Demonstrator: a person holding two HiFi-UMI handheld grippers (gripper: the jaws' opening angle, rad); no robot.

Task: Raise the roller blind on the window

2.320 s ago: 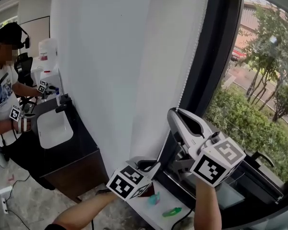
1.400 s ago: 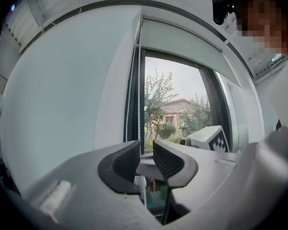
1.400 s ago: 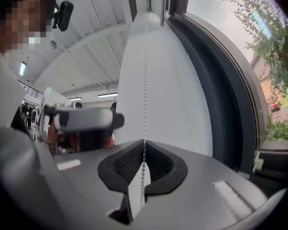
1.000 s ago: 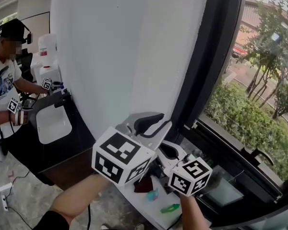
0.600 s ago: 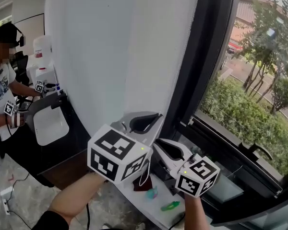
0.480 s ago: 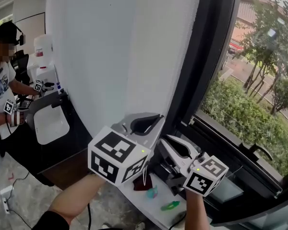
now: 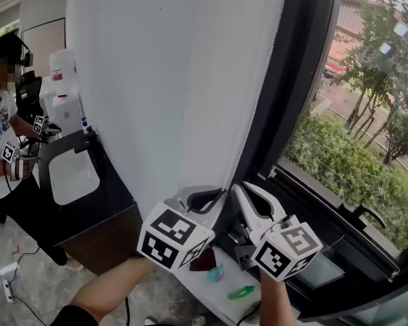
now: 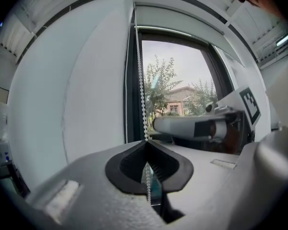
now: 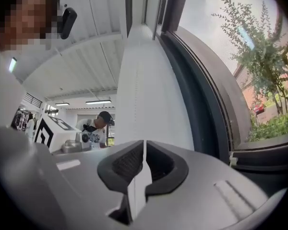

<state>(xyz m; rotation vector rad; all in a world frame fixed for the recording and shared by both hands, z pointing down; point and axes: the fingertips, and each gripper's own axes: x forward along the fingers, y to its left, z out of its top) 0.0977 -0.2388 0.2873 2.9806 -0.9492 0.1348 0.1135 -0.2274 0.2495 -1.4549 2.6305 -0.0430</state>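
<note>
The white roller blind (image 7: 170, 80) hangs down over the left part of the window. Its bead chain (image 8: 140, 80) drops along the blind's right edge. My left gripper (image 7: 223, 194) points up at that edge; in the left gripper view the left gripper (image 8: 145, 141) is shut on the chain, whose beads run on down through the jaw hollow. My right gripper (image 7: 240, 187) stands close beside it, tips up. In the right gripper view the right gripper (image 9: 144, 142) is closing, with a thin white strand in the slit, in line with the faint chain (image 9: 137, 80) on the blind.
The dark window frame (image 7: 292, 100) borders the blind on the right, with trees (image 7: 367, 148) outside. Below my hands a white ledge (image 7: 211, 297) carries a green thing (image 7: 241, 293) and a teal one (image 7: 216, 276). At left a person (image 7: 3, 114) stands by a black counter with a white sink (image 7: 71, 175).
The left gripper has come down a little and closed on the chain. The right gripper has opened, risen beside it and turned more upright, its jaws coming together again.
</note>
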